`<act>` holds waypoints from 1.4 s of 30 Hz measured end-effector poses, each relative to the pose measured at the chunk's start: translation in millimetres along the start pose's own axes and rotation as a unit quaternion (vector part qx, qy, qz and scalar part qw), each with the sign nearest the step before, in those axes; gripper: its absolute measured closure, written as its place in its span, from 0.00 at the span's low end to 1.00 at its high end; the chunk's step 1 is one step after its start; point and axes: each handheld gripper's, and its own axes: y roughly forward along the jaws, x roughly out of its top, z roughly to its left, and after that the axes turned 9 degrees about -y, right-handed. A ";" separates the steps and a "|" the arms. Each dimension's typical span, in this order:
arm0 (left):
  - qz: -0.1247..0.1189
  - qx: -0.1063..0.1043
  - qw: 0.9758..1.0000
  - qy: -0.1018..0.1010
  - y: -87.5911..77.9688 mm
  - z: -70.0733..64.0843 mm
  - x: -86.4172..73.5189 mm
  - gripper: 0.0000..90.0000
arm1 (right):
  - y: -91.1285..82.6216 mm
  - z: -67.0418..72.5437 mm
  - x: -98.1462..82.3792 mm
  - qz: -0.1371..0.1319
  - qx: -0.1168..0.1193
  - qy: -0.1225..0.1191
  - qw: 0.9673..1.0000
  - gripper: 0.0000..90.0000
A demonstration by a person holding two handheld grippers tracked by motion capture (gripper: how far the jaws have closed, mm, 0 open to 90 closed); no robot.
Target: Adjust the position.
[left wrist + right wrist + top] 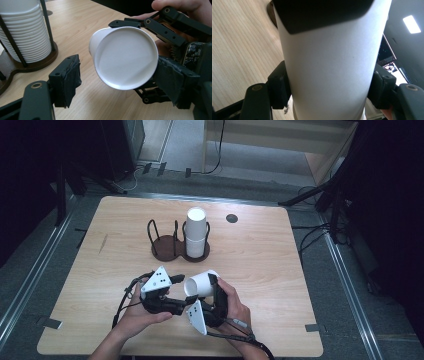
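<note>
High view: a white paper cup (201, 284) lay on its side above the near edge of the wooden table (260, 265), held between the two hands.
Right gripper (214, 292): its pads were clamped on the cup's wall, one on each side.
Left gripper (176, 281): its jaws stood apart at the cup's flat bottom, one pad (65, 81) clear of the paper, so it gripped nothing.
Step in hand: likely a hand-over of the cup from right to left.
How to do it well: the left pads should close squarely on the wall near the base and lightly, as thin paper dents; the right should let go only once the left holds.
Cup: smooth, matte, tapered, with a recessed round base.
Holder (172, 247): dark, two round bases with wire uprights; one side held a stack of cups (195, 232) with ribbed rims.
Pads: black, rough, taped.
</note>
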 end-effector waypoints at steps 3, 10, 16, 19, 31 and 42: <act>-0.001 -0.003 1.000 0.001 -0.1 -0.3 0.1 0.27 | -0.6 1.0 0.7 -0.007 0.003 -0.003 1.000 0.35; -0.002 -0.008 1.000 0.008 -1.2 -2.4 0.1 0.35 | -1.8 2.3 1.7 -0.011 0.006 -0.005 1.000 0.35; -0.002 -0.009 1.000 0.012 -1.7 -3.8 0.0 0.38 | -2.4 2.3 1.3 -0.017 0.006 -0.007 1.000 0.34; -0.001 -0.004 1.000 0.013 -1.8 -3.5 0.7 0.39 | -1.7 2.0 1.1 -0.013 0.009 -0.005 1.000 0.31; -0.009 -0.029 0.999 -0.018 -6.5 7.9 1.7 0.41 | -2.1 2.1 1.0 -0.016 0.007 -0.003 1.000 0.16; -0.030 -0.018 0.999 -0.022 -10.6 12.6 0.6 0.41 | -7.4 -1.4 6.1 -0.036 -0.001 0.007 0.999 0.13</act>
